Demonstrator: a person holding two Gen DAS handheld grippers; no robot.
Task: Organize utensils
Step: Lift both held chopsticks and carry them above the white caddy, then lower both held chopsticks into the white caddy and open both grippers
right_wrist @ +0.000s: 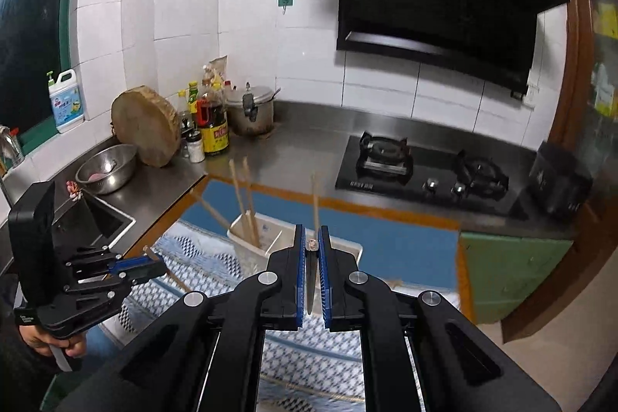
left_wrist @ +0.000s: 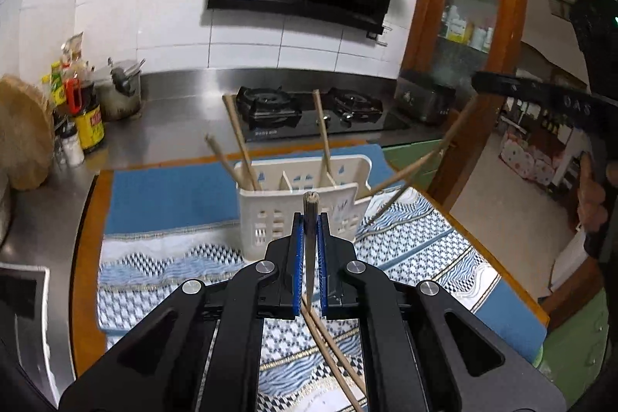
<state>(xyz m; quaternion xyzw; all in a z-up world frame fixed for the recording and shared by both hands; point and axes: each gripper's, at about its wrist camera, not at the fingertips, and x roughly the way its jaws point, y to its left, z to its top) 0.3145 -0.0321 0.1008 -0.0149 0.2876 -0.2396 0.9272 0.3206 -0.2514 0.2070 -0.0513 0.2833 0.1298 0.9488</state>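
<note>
Left claw (left_wrist: 310, 219): blue pads closed on a single chopstick (left_wrist: 310, 246), which runs lengthwise between them, its butt end standing just past the fingertips. Directly ahead of this claw and just below it stands the white holder (left_wrist: 270, 215), a slotted basket with several compartments. Two chopsticks (left_wrist: 241, 145) lean in its left compartment; one more (left_wrist: 323, 138) leans in a compartment further right. Beneath the claw, two loose chopsticks (left_wrist: 328, 346) lie on the patterned cloth (left_wrist: 162, 269). To its right, the other claw carries a chopstick (left_wrist: 409, 172) at a slant beside the holder's right end.

Right claw (right_wrist: 312, 242): pads likewise closed on one chopstick (right_wrist: 311, 280), held lengthwise, end just past the tips. The holder (right_wrist: 251, 257) sits immediately ahead and below, partly hidden by the fingers. Far left of this claw, the left claw (right_wrist: 154, 267) appears side-on, gripped by a hand (right_wrist: 50, 342).

The cloth covers a blue mat (right_wrist: 386, 246) on the worktop (right_wrist: 301, 149). Beyond the holder: a two-burner hob (right_wrist: 425, 172). Ahead and left: bottles (right_wrist: 210, 118), a pot (right_wrist: 251, 111), a round wooden block (right_wrist: 146, 126) and a steel bowl (right_wrist: 106, 168).
</note>
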